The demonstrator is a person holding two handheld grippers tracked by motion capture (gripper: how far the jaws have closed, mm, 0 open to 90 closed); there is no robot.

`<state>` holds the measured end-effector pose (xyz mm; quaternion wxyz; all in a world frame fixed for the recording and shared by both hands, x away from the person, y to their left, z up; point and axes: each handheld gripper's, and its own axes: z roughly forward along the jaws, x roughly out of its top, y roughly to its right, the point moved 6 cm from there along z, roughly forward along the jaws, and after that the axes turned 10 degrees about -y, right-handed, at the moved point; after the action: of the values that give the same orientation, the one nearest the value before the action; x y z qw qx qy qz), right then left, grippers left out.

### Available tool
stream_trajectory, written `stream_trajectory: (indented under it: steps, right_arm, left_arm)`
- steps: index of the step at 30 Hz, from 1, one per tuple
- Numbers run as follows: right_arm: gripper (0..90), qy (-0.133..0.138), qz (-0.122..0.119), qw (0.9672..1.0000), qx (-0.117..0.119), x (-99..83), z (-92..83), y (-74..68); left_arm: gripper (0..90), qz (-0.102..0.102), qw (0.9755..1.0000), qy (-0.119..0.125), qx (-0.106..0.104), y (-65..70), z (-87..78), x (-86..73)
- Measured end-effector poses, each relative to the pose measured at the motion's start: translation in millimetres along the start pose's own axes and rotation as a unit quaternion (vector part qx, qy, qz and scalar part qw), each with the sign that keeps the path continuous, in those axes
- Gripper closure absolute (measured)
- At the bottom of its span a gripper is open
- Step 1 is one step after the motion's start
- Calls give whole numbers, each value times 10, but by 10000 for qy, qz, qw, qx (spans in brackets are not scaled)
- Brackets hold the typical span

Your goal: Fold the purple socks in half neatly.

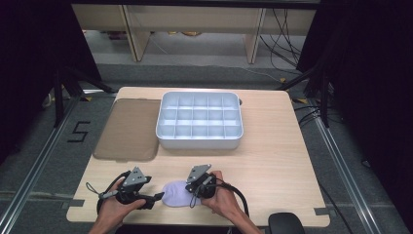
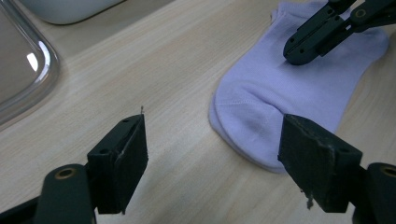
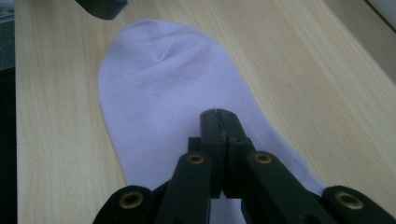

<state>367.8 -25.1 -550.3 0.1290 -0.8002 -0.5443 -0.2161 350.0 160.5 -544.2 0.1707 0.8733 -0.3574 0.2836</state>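
Jaws: left gripper [image 2: 212,158] apart, right gripper [image 3: 219,116] together | sock [image 3: 173,102]: lilac, flat on table [image 1: 272,156]

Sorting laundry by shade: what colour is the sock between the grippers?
Pale lilac, plain with no pattern; the sock shows best in the right gripper view.

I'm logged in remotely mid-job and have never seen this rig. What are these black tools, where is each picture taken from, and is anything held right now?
A person holds a two-jaw tool in each hand. The high view looks down on the wooden table; each other camera rides on one tool. On the table lie a lilac sock, a white divided tray and a brownish clear lid. The left gripper is open, with the sock's end by one jaw. The right gripper is shut over the sock; whether it pinches fabric is unclear.
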Motion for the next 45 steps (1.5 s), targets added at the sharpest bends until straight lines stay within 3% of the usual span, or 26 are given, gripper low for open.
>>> stream_trajectory:
  steps: [5,8,11,12,15,16,17,18,20,24,28,30,31,32,36,45]
  right_arm:
    - [900,21,-16,10000,30,36,19,-17]
    - [900,37,-106,9999,37,57,35,-14]
    - [895,32,-7,10000,33,66,40,-27]
    - [886,37,-56,10000,45,70,39,-33]
    - [886,68,-38,10000,43,71,40,-34]
    - [885,78,-60,9999,48,73,42,-36]
    - [886,65,-75,10000,2,72,44,-30]
    - [884,77,-63,9999,53,72,42,-35]
    - [883,62,-71,10000,18,70,42,-30]
    - [881,71,-69,9999,18,71,43,-32]
    - [862,100,-127,9999,21,79,42,-32]
    - [861,39,6,10000,43,68,22,-41]
    - [861,130,-85,9999,17,82,25,-34]
    - [861,152,-22,9998,89,82,-3,-47]
    - [862,305,-21,9994,145,61,-129,-84]
    - [862,133,130,9998,95,-108,-182,-21]
  left_arm:
    - [277,39,10000,-68,55,-29,43,11]
    - [307,103,9998,-179,-28,-15,92,20]
    - [355,150,9996,-231,-24,1,151,49]
    - [383,246,9991,-355,-30,16,177,51]
    - [423,373,9986,-383,-52,39,196,66]
    - [439,260,9990,-345,-113,70,219,73]
    - [451,438,9981,-424,-48,46,215,74]
    - [506,358,9985,-389,-171,85,219,83]
    - [559,348,9985,-392,-181,95,225,78]
    - [673,427,9980,-323,-329,119,219,78]
    - [779,423,9983,-256,-318,152,220,81]
    - [789,535,9979,-232,-296,149,211,87]
    - [795,511,9980,-209,-322,159,205,88]
    - [799,612,9973,-246,-321,145,194,86]
    - [809,637,9973,-219,-305,146,156,91]
    - [813,647,9972,-197,-306,131,65,103]
